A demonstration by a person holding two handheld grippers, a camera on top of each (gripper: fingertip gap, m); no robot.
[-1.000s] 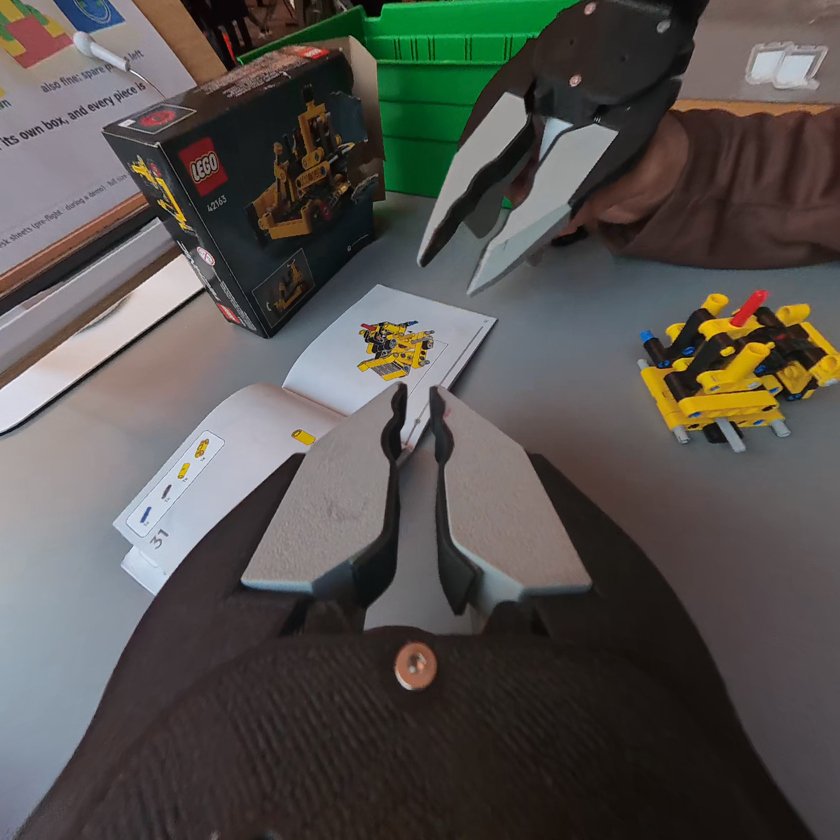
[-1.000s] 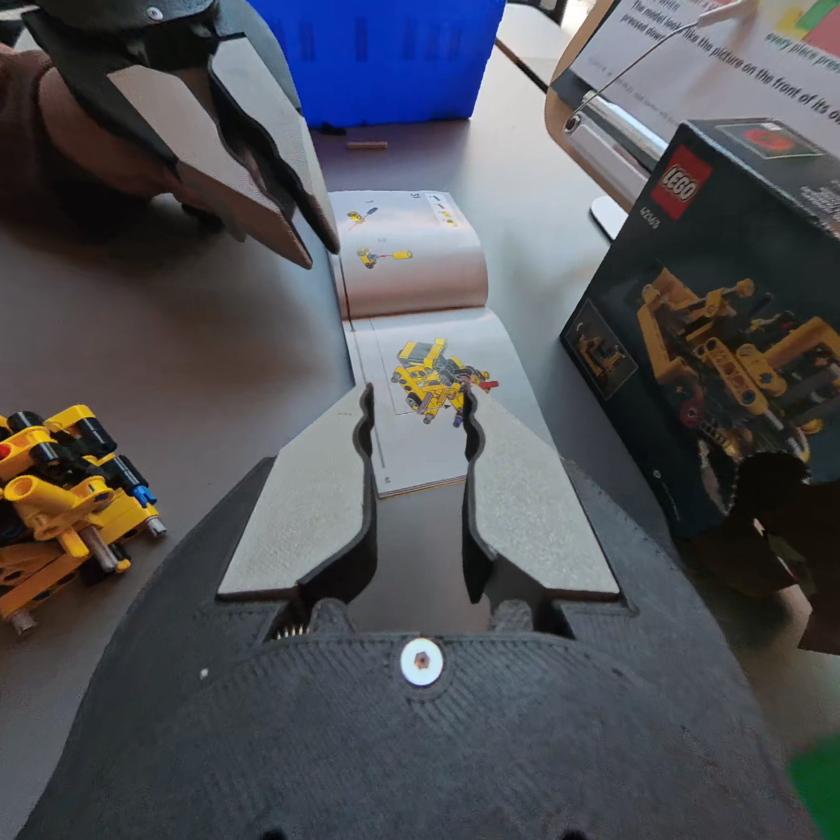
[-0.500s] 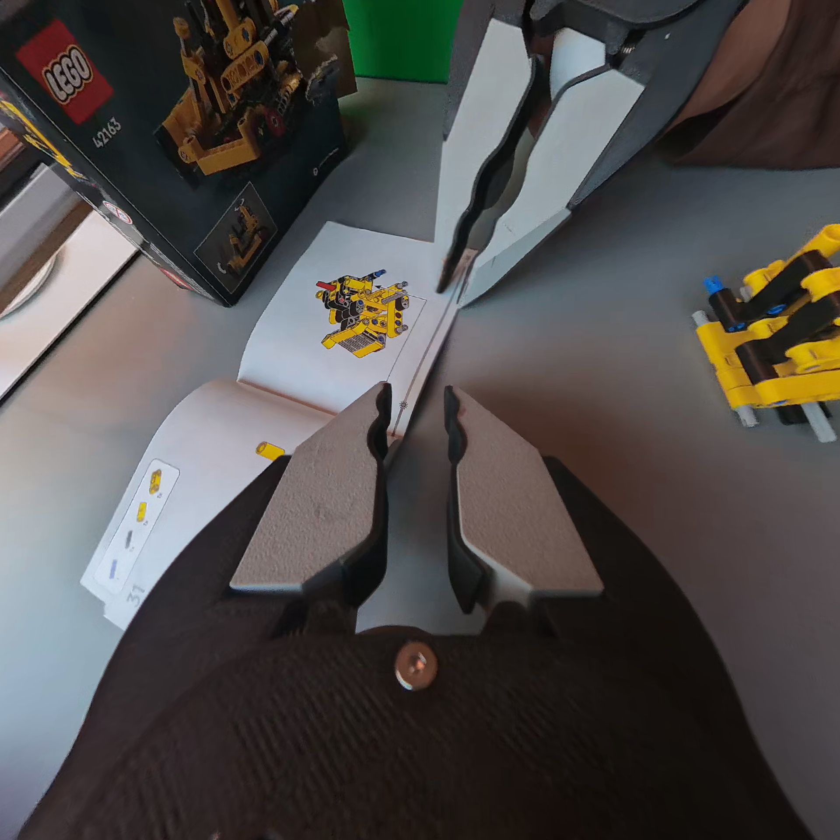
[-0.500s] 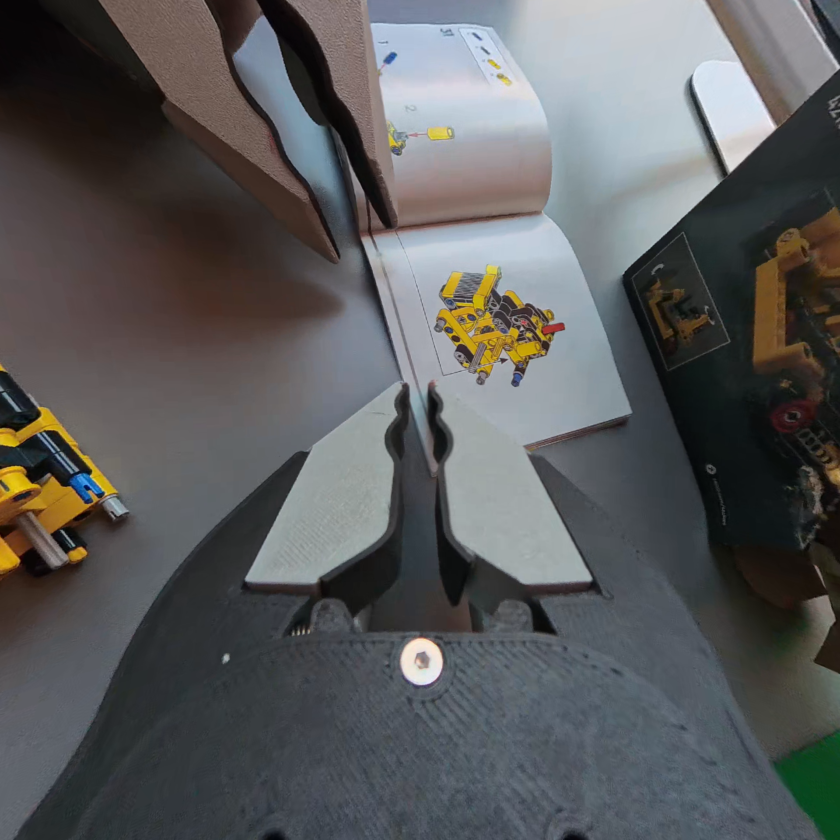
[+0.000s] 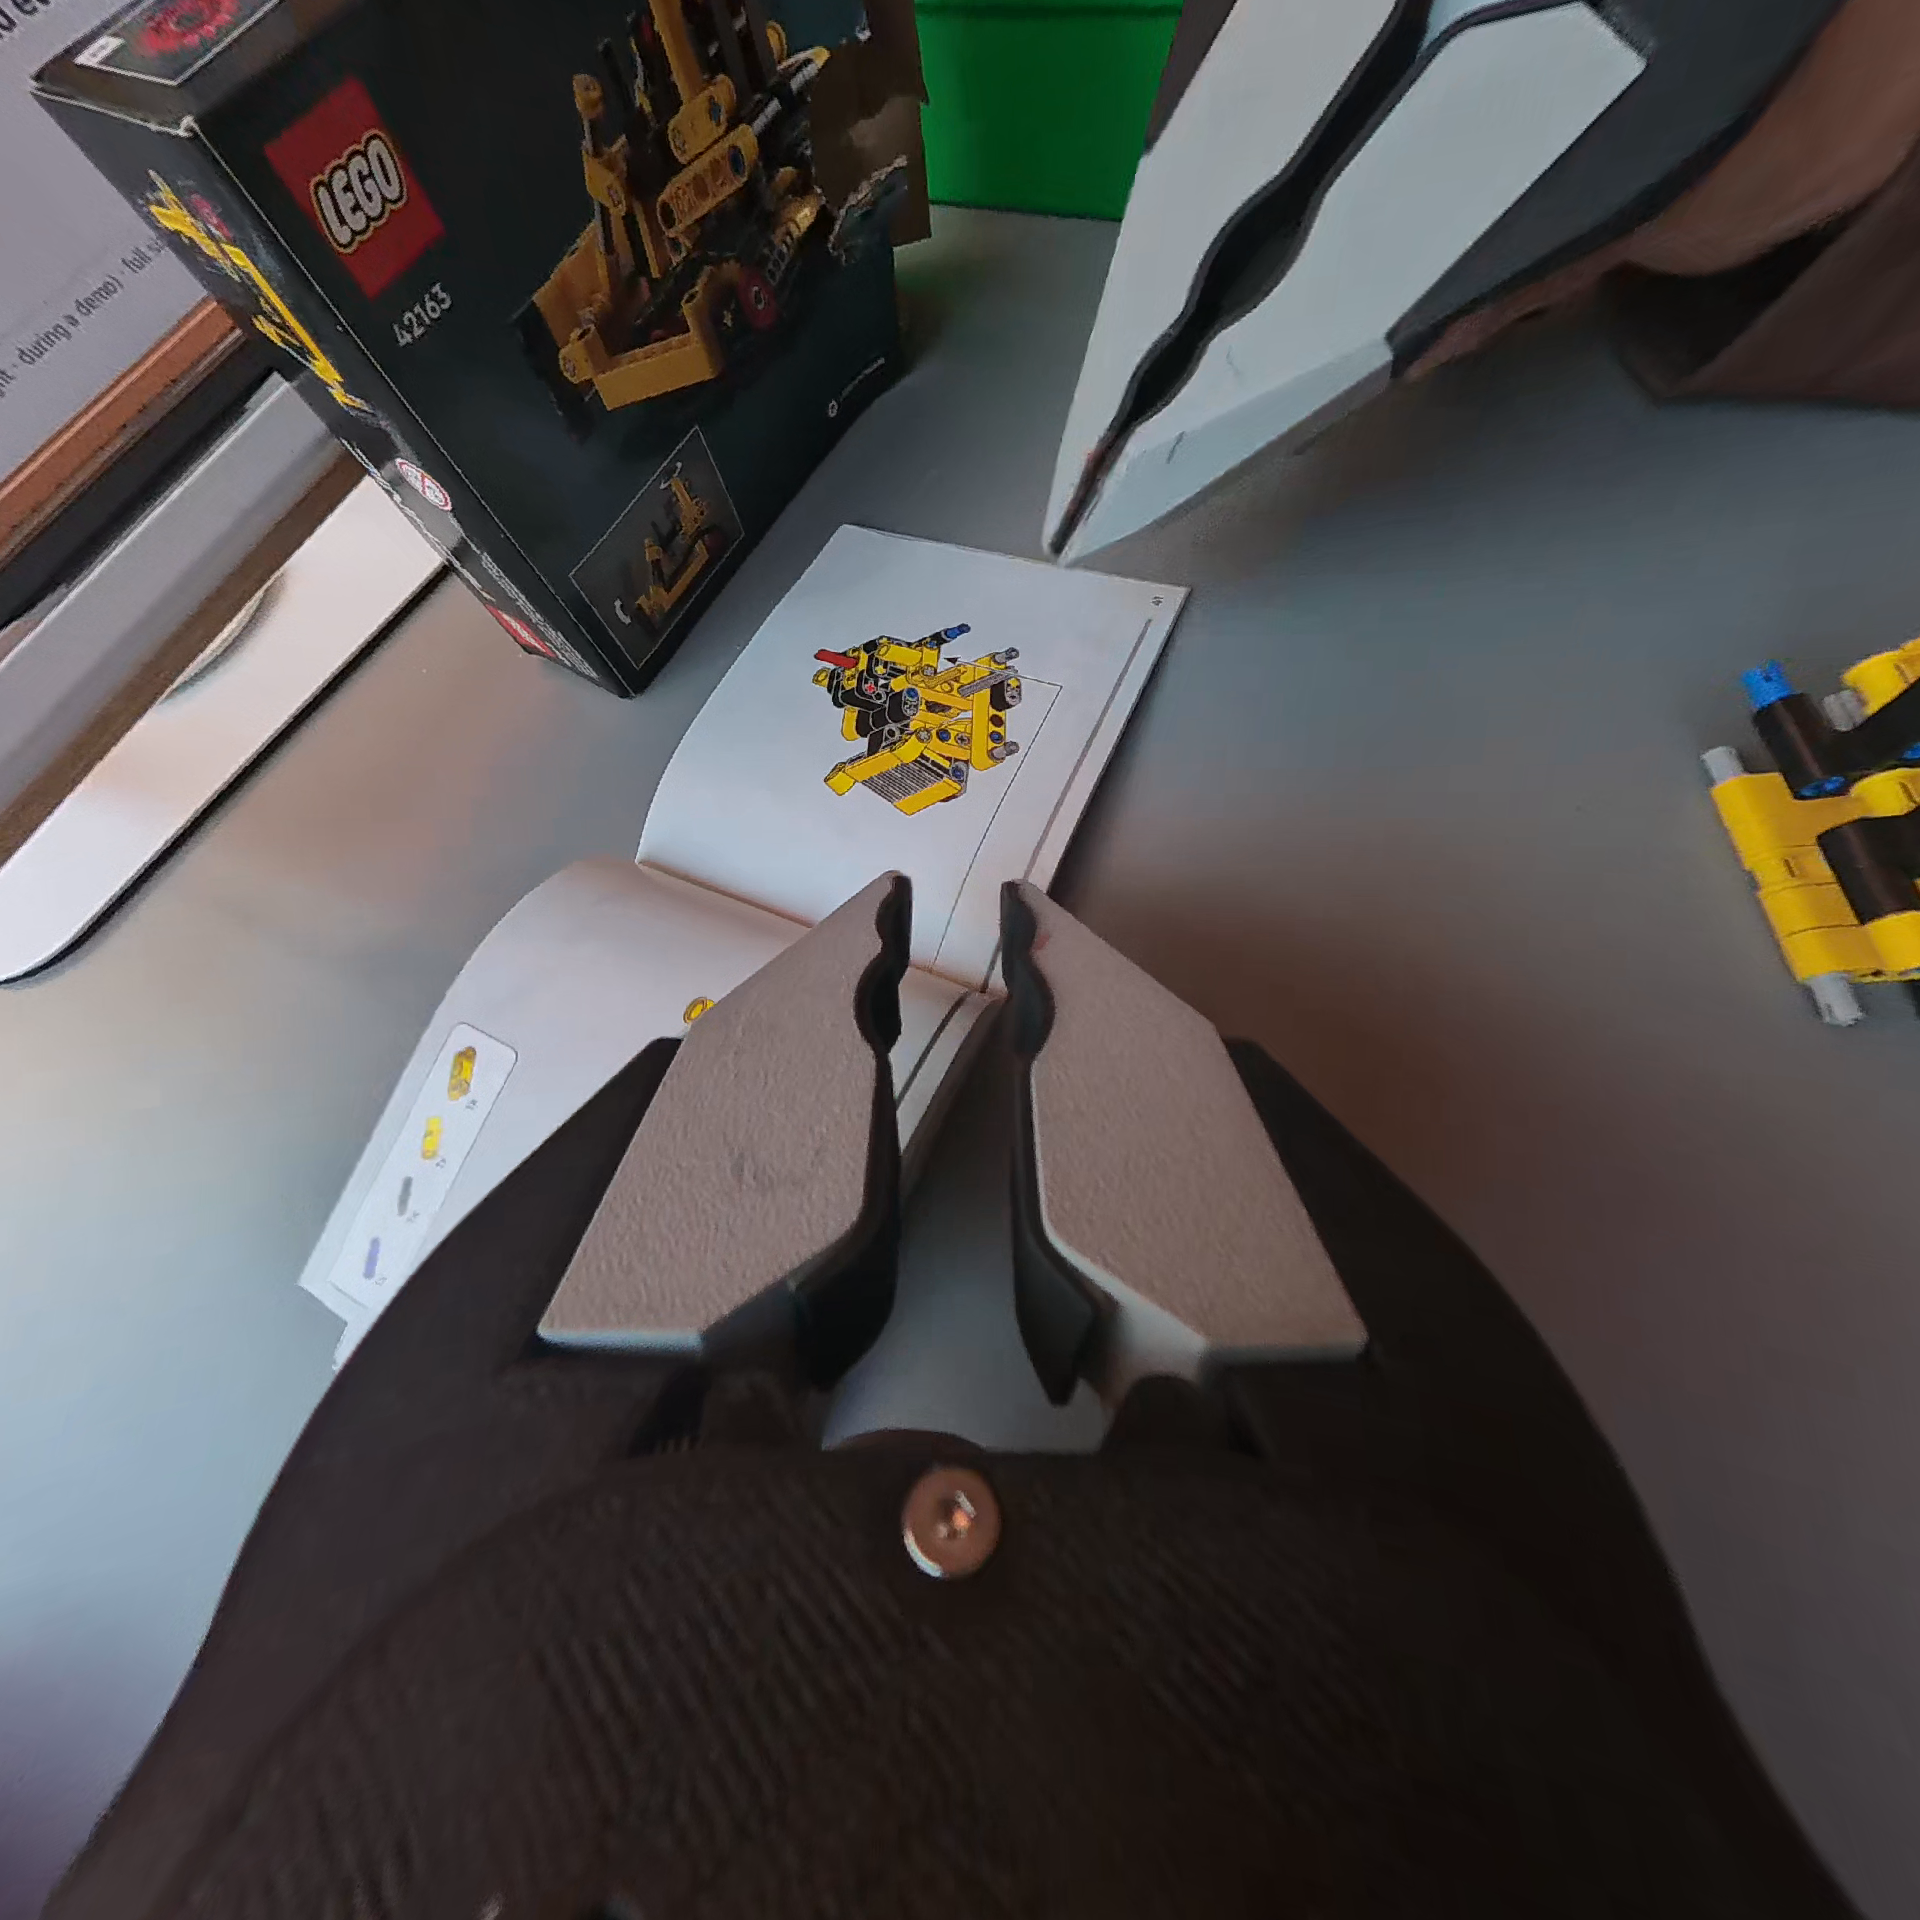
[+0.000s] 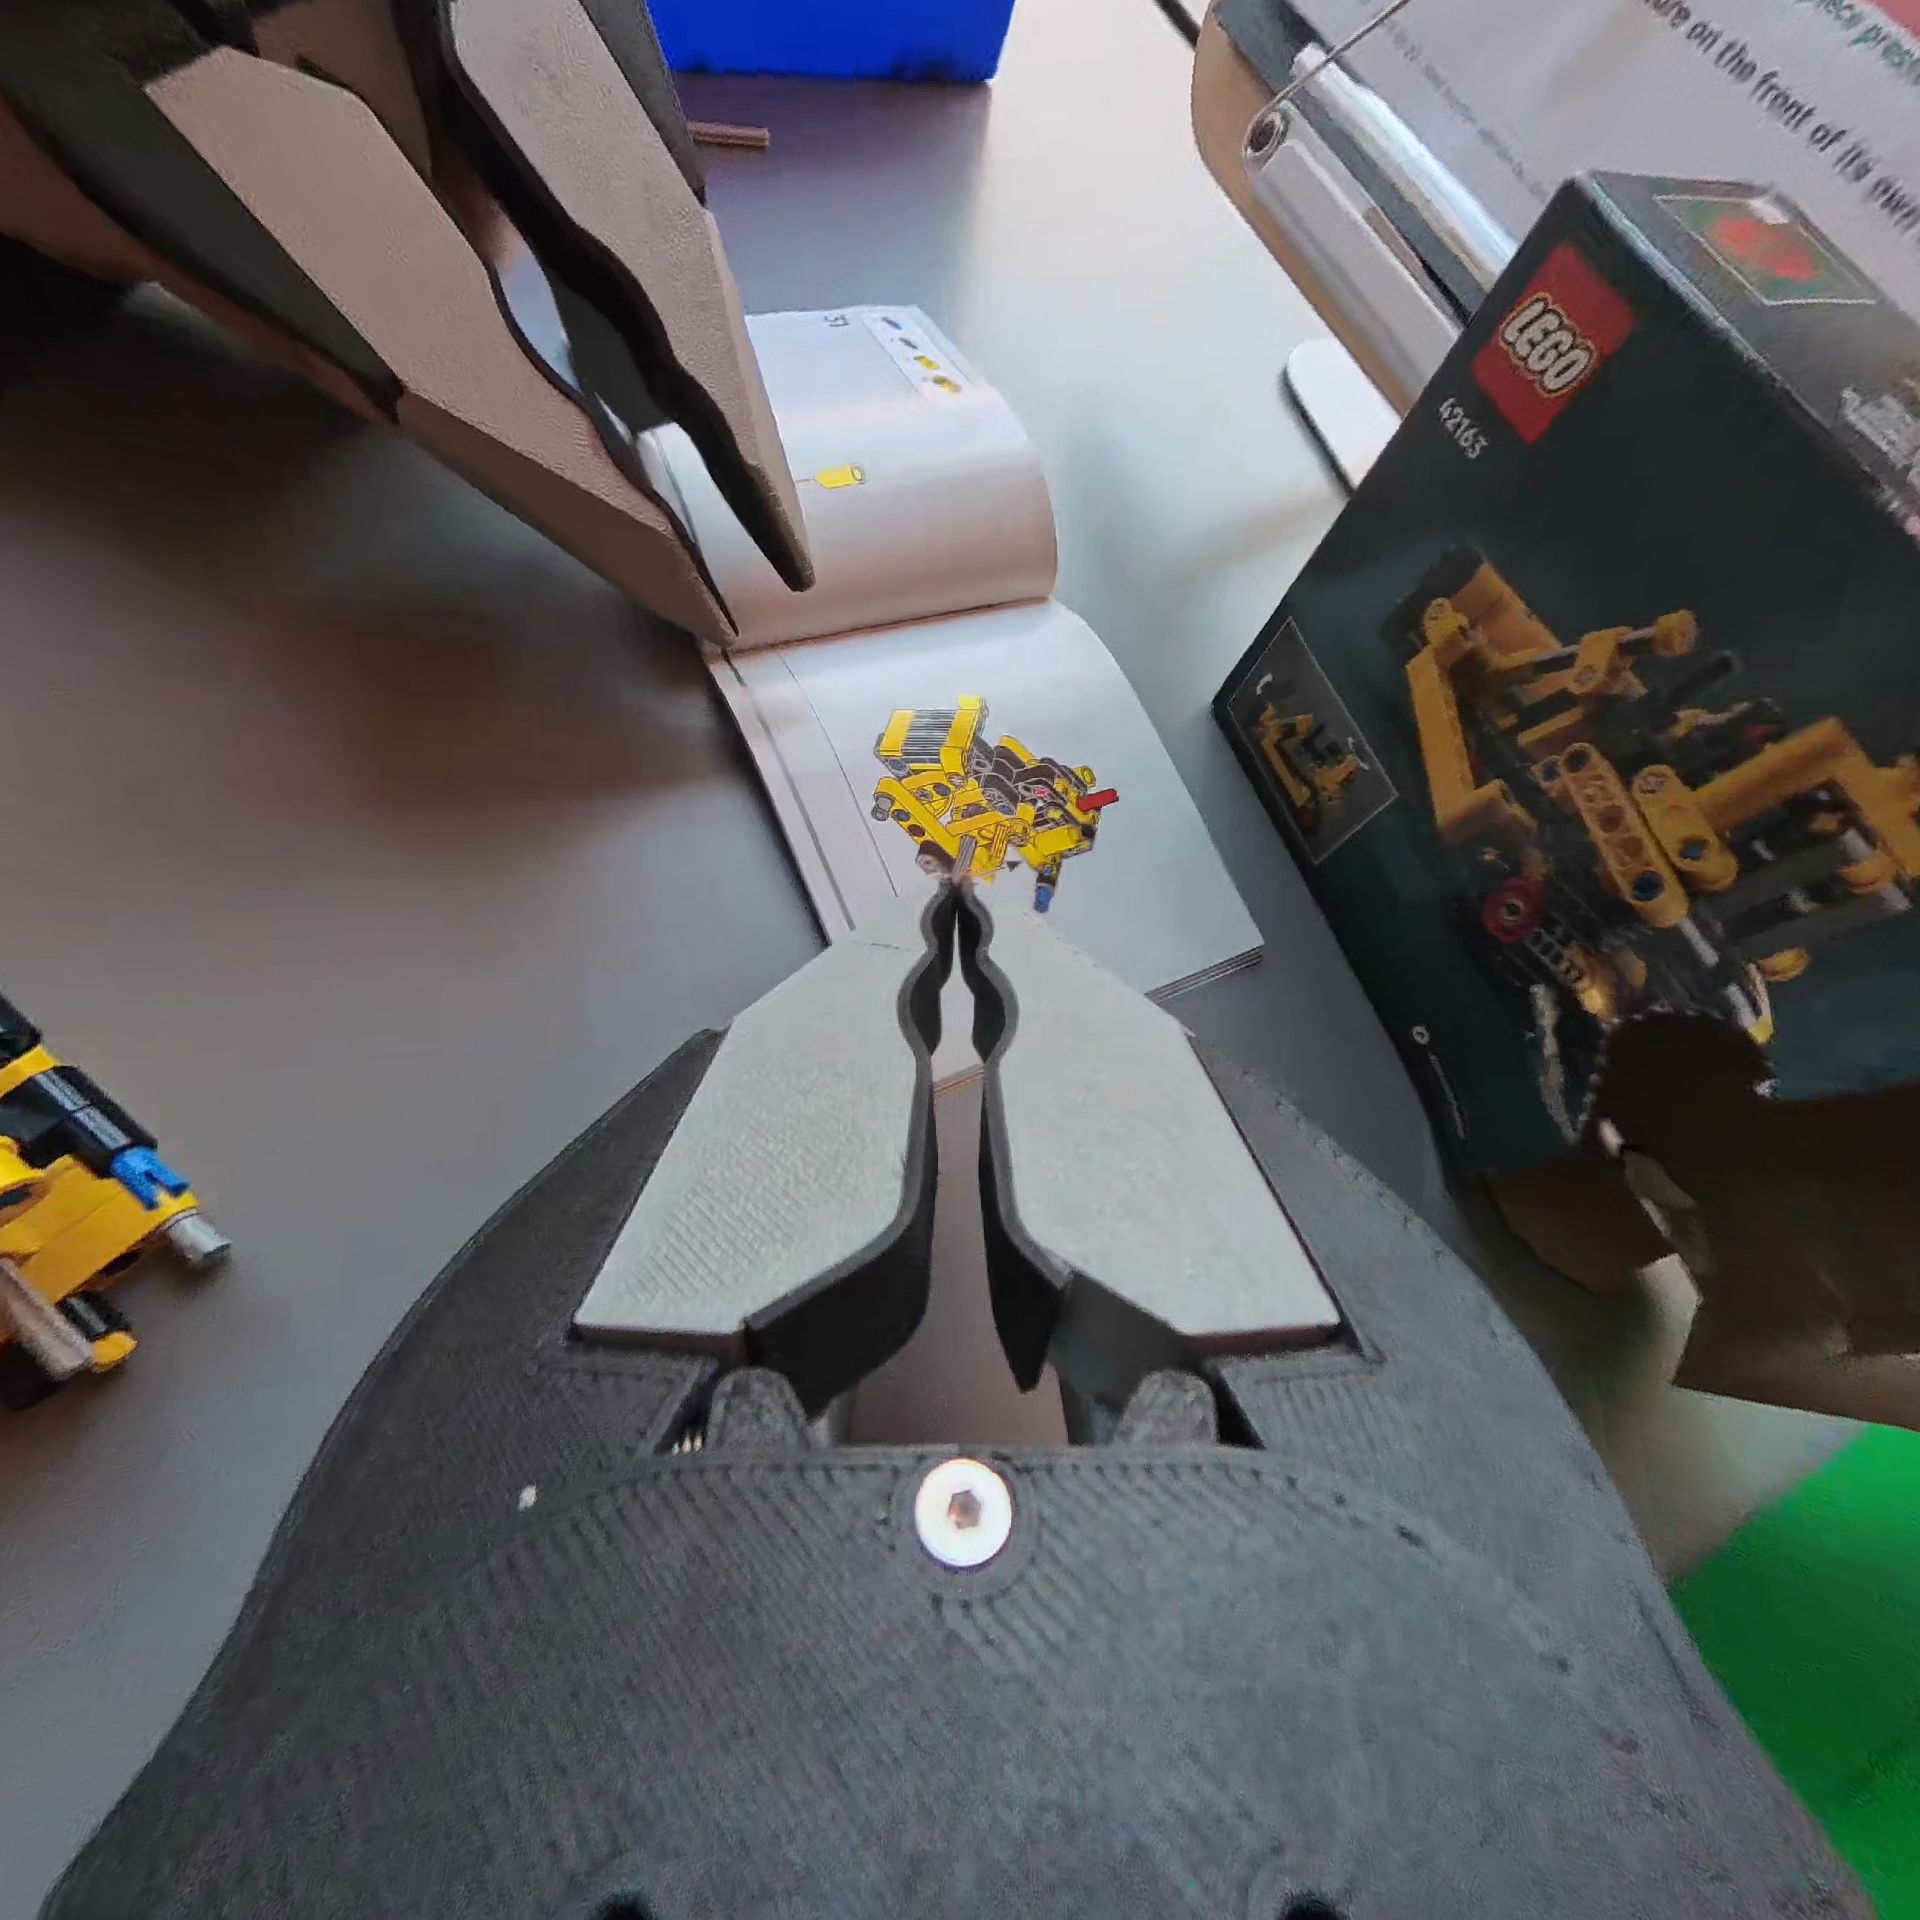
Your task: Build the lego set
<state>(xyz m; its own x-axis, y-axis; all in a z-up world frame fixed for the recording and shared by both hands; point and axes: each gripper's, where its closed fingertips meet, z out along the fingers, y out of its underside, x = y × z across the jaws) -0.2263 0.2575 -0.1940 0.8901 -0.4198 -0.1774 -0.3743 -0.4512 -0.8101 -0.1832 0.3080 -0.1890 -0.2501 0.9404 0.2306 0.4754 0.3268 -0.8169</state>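
**Both grippers over the open instruction booklet**

The instruction booklet (image 5: pixel 914 665) lies open on the grey bench (image 5: pixel 1403 831), its far page showing a drawing of a yellow model. The half-built lego model (image 5: pixel 1829 821), yellow and black with a blue pin, sits on the bench well apart from the booklet, at the right edge of the left wrist view and at the left edge (image 6: pixel 62 1216) of the right wrist view.

The left gripper (image 5: pixel 954 904) hovers over the near edge of the booklet by the fold; its jaws stand a little apart with nothing between them. The right gripper (image 6: pixel 954 902) is at the opposite edge of the same page, its jaws drawn together until the tips meet. Whether they pinch the paper cannot be told. From the left wrist view, its tips (image 5: pixel 1070 530) sit just beside the page's far corner.

The dark set box (image 5: pixel 540 312) stands upright beside the booklet, with a green bin (image 5: pixel 1039 114) behind it. A blue bin (image 6: pixel 831 36) shows beyond the booklet in the right wrist view.
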